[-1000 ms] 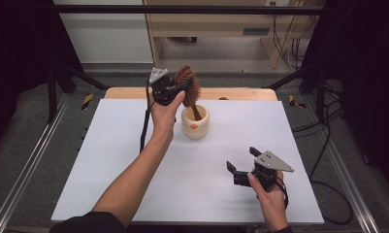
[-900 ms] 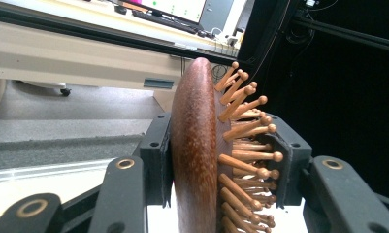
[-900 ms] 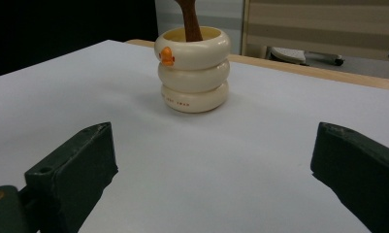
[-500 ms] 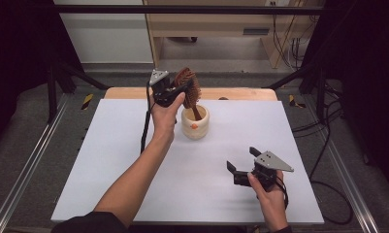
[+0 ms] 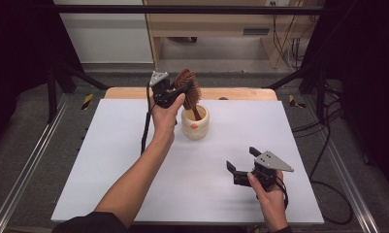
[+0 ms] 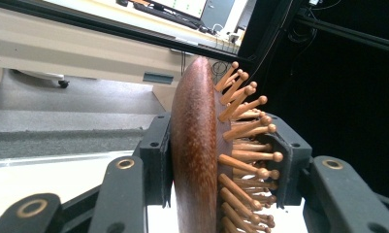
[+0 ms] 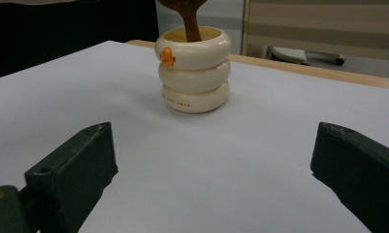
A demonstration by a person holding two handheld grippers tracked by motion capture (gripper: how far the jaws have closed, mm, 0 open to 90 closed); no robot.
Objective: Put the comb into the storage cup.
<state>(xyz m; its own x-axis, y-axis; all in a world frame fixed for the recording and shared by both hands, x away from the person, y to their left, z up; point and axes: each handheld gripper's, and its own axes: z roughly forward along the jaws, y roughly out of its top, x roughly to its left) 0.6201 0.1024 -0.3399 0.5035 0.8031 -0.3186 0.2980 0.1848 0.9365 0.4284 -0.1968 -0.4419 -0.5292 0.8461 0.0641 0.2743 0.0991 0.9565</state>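
Holding a wooden hairbrush (image 5: 188,88) by its head, the left gripper (image 5: 175,93) is squeezing it tight, with the handle sitting down inside the cream cup (image 5: 195,123). I think it is dropping the brush in, so letting go comes next. The right gripper (image 5: 245,165) is resting with jaws wide apart on the white table (image 5: 109,160). Behind is grey floor (image 5: 109,77) and a wooden bench (image 5: 221,24).

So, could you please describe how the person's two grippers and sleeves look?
Both the left gripper and the right gripper are black, with two blocky jaws and brass-coloured pivot rings. Each carries a grey three-cornered plate and trails a black cable. The sleeve is dark.
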